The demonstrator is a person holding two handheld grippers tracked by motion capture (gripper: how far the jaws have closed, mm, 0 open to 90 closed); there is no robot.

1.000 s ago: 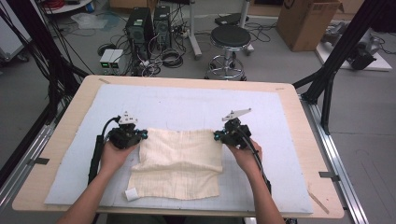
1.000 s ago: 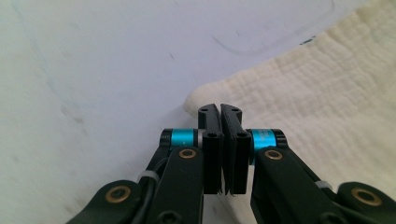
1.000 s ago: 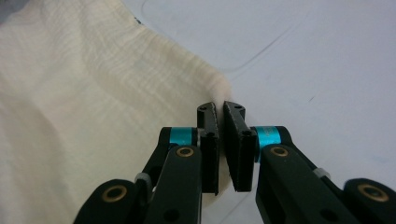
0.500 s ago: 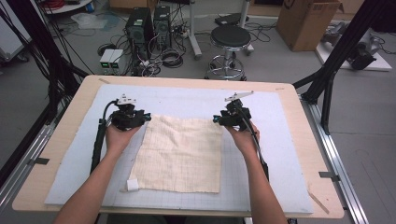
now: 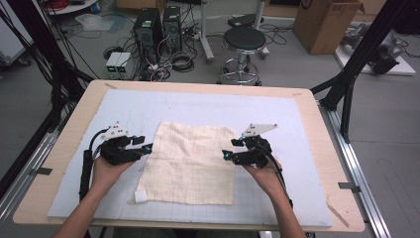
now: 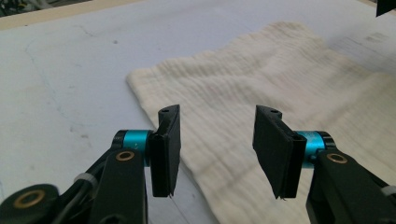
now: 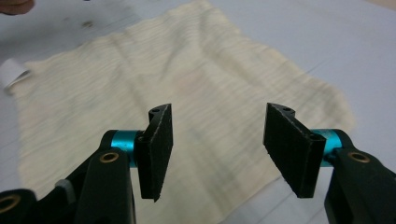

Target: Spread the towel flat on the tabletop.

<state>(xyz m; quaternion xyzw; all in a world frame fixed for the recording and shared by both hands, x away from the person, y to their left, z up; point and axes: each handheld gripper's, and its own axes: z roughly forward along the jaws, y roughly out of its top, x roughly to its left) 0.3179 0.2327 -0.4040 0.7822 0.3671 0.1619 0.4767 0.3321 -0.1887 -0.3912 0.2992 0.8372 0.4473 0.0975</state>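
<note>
A cream cloth (image 5: 190, 161) lies spread flat on the pale blue mat (image 5: 277, 114), with a small white tag (image 5: 140, 197) at its near left corner. My left gripper (image 5: 146, 147) hovers at the cloth's left edge and my right gripper (image 5: 228, 154) at its right edge, both pointing inward. Each has just been opening its jaws. In the left gripper view the left gripper (image 6: 217, 149) stands open above the cloth (image 6: 261, 79), nothing between the pads. In the right gripper view the right gripper (image 7: 224, 149) is likewise open over the cloth (image 7: 140, 79), with the tag (image 7: 11, 72) far off.
The mat covers a wooden table (image 5: 64, 144) with bare mat around the cloth. Beyond the far edge stand a black stool (image 5: 245, 42), computer cases (image 5: 158, 25) with cables and a cardboard box (image 5: 327, 20). Black frame poles (image 5: 346, 94) flank the table.
The folded cloth was opened away from the person and laid flat. Both grippers then let go of its far corners, opened, and drew back toward the person along its sides.
</note>
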